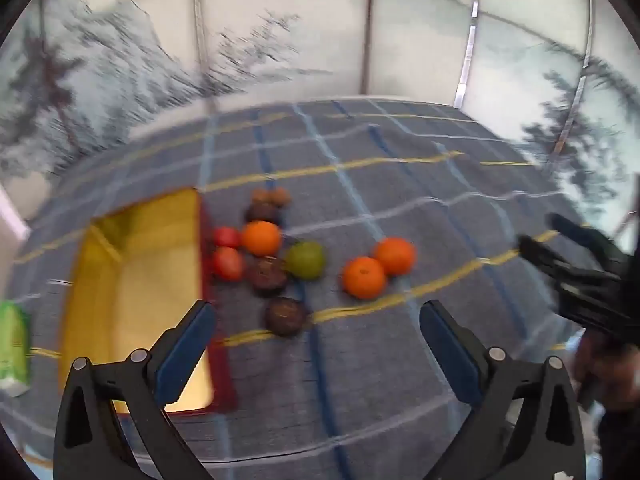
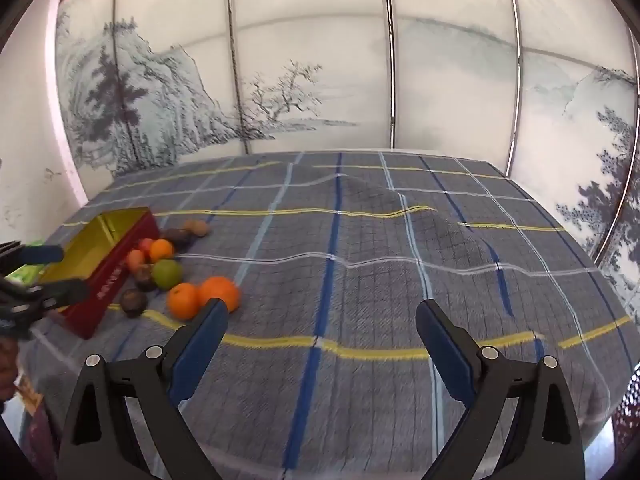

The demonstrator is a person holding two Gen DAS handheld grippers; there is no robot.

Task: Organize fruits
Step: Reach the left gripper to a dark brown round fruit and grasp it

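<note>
On the checked cloth [image 2: 360, 280], beside the red box [image 1: 136, 280] with its gold inside, lie oranges [image 1: 364, 283], tomatoes [image 1: 228, 263], a green fruit [image 1: 305, 259] and dark fruits [image 1: 285, 315]. The left gripper [image 1: 318, 324] and right gripper [image 2: 322, 322] hang above, both spread wide and holding nothing.

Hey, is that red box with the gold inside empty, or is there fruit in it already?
Empty as far as visible. The red box shows only bare gold lining, and all the fruit, like the green one, sits outside on the cloth.
</note>
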